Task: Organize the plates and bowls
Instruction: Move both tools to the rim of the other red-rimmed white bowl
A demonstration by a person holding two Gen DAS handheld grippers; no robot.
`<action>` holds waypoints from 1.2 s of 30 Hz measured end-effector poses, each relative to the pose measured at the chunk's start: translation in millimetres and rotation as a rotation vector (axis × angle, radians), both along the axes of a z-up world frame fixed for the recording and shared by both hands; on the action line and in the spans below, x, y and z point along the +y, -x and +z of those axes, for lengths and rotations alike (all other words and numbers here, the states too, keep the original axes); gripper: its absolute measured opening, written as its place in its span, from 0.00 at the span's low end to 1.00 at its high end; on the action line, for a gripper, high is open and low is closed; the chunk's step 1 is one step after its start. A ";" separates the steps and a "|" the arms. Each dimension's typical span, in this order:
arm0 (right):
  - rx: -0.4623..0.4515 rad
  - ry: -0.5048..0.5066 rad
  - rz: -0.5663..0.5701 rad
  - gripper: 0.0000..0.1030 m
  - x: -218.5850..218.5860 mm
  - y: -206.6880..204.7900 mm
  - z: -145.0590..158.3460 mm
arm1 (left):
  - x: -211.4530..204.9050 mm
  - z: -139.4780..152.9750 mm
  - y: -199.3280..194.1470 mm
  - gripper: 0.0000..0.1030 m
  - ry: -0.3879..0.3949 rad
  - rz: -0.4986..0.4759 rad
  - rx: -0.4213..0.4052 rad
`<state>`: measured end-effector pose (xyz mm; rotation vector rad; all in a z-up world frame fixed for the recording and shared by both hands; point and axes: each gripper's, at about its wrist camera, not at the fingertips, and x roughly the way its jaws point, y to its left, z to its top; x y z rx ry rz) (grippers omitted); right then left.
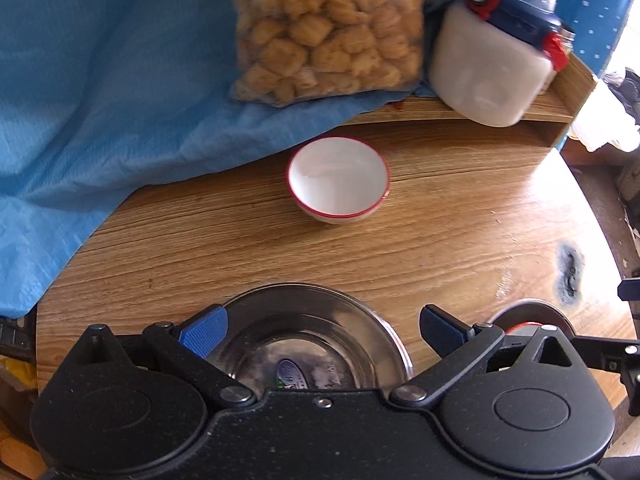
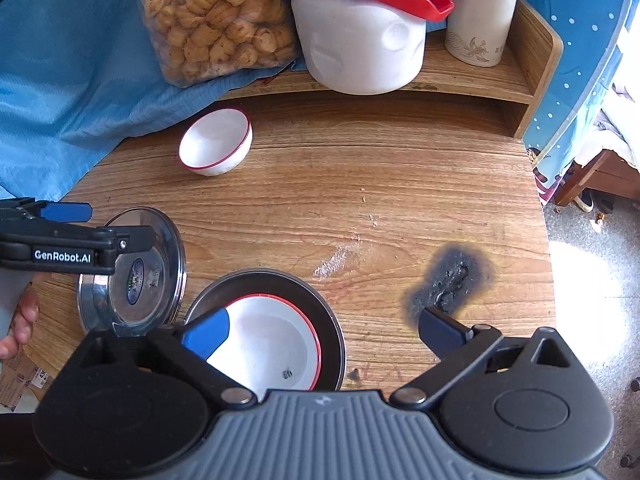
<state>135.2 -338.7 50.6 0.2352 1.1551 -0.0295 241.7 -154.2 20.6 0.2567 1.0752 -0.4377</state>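
**Both grippers released, bowls sitting on the counter**

Left gripper (image 1: 323,330) and right gripper (image 2: 323,330) have their fingers spread wide, gripping nothing. Right view: a white bowl (image 2: 276,344) sits in a steel plate (image 2: 332,320) bottom center, another steel plate (image 2: 170,248) lower left, another white bowl (image 2: 214,142) upper left.

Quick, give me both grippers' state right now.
Left gripper: open, holding nothing, above the steel dish.
Right gripper: open, holding nothing, above the white bowl.
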 end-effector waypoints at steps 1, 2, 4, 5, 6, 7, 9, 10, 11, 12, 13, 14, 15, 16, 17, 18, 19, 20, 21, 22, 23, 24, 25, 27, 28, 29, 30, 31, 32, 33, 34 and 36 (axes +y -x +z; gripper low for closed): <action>0.001 0.000 0.003 1.00 0.4 -1.2 -0.2 | 0.5 -0.9 -1.3 0.99 0.000 0.004 0.003; 0.003 0.001 0.005 1.00 0.9 -2.7 -0.5 | 1.0 -2.1 -2.6 0.99 -0.001 0.005 0.006; 0.006 0.005 0.008 1.00 1.8 -6.1 -1.1 | 1.6 -4.3 -5.1 0.99 0.003 0.003 0.011; 0.005 0.008 0.009 1.00 2.5 -8.1 -1.3 | 2.3 -4.6 -6.2 0.99 0.013 -0.001 0.013; 0.004 0.010 0.010 1.00 2.8 -10.1 -1.9 | 2.9 -4.6 -7.6 0.99 0.021 -0.001 0.014; 0.003 0.010 0.011 1.00 2.5 -11.8 -2.5 | 2.3 -4.9 -9.3 0.99 0.024 0.001 0.014; -0.001 0.009 0.015 1.00 2.2 -17.2 -4.0 | 1.6 -6.0 -13.3 0.99 0.020 0.005 0.013; -0.004 0.010 0.017 1.00 2.1 -20.3 -4.6 | 1.4 -6.5 -16.2 0.99 0.016 0.011 0.013; -0.010 0.012 0.018 1.00 2.1 -23.4 -5.1 | 1.8 -7.0 -19.1 0.99 0.016 0.014 0.013; -0.017 0.015 0.018 1.00 2.0 -26.8 -5.3 | 2.7 -7.5 -22.5 0.99 0.022 0.018 0.016; -0.024 0.019 0.020 1.00 1.9 -30.6 -5.6 | 3.7 -7.9 -25.6 0.99 0.032 0.024 0.019; -0.031 0.024 0.022 1.00 2.0 -33.9 -5.9 | 5.2 -7.9 -29.2 0.99 0.045 0.032 0.023; -0.035 0.030 0.024 1.00 1.8 -37.9 -6.4 | 6.6 -7.9 -32.9 0.99 0.056 0.041 0.024; -0.036 0.035 0.024 1.00 1.4 -42.2 -6.7 | 7.5 -8.1 -37.1 0.99 0.061 0.052 0.027; -0.036 0.036 0.025 1.00 1.1 -45.7 -7.1 | 7.6 -8.6 -41.2 0.99 0.060 0.061 0.026; -0.035 0.035 0.025 1.00 0.7 -49.6 -7.7 | 7.9 -9.3 -45.5 0.99 0.056 0.070 0.022; -0.034 0.032 0.025 1.00 0.1 -53.2 -8.5 | 7.6 -9.8 -50.1 0.99 0.050 0.077 0.018; -0.033 0.029 0.024 1.00 -0.8 -56.7 -9.4 | 7.3 -10.3 -54.5 0.99 0.044 0.082 0.014; -0.033 0.025 0.022 1.00 -1.6 -59.6 -10.1 | 6.6 -11.0 -59.3 0.99 0.037 0.088 0.010; -0.036 0.022 0.018 1.00 -2.2 -62.5 -10.8 | 6.1 -11.8 -64.0 0.99 0.030 0.093 0.005; -0.041 0.020 0.017 1.00 -2.7 -66.3 -11.2 | 5.6 -12.6 -68.5 0.99 0.022 0.099 0.000; -0.052 0.020 0.015 1.00 -2.8 -70.3 -10.9 | 5.0 -13.2 -72.2 0.99 0.012 0.104 -0.008; -0.069 0.025 0.010 1.00 -2.8 -73.9 -10.0 | 4.0 -13.7 -75.8 0.99 0.000 0.109 -0.017; -0.104 0.036 -0.007 1.00 -1.0 -81.0 -8.7 | 2.1 -14.7 -81.9 0.99 -0.025 0.115 -0.038; -0.120 0.038 -0.015 1.00 0.1 -84.3 -8.2 | 1.1 -15.5 -84.7 0.99 -0.039 0.117 -0.049; -0.134 0.035 -0.024 1.00 0.8 -88.5 -8.1 | 0.1 -16.3 -87.4 0.99 -0.051 0.117 -0.057; -0.143 0.028 -0.030 1.00 1.3 -92.3 -8.4 | -0.7 -17.5 -90.1 0.99 -0.061 0.115 -0.063; -0.149 0.022 -0.034 1.00 1.6 -95.7 -9.3 | -0.2 -18.7 -92.0 0.99 -0.067 0.113 -0.066; -0.151 0.020 -0.038 1.00 2.2 -99.3 -10.7 | 0.4 -20.2 -93.7 0.99 -0.072 0.112 -0.066; -0.147 0.021 -0.036 1.00 2.5 -102.2 -12.0 | 0.1 -21.6 -96.1 0.99 -0.077 0.112 -0.066; -0.139 0.027 -0.031 1.00 3.6 -105.7 -13.9 | -0.2 -22.8 -98.2 0.99 -0.080 0.111 -0.065; -0.133 0.046 -0.028 1.00 5.5 -110.8 -17.2 | -0.2 -25.7 -102.9 0.99 -0.088 0.110 -0.062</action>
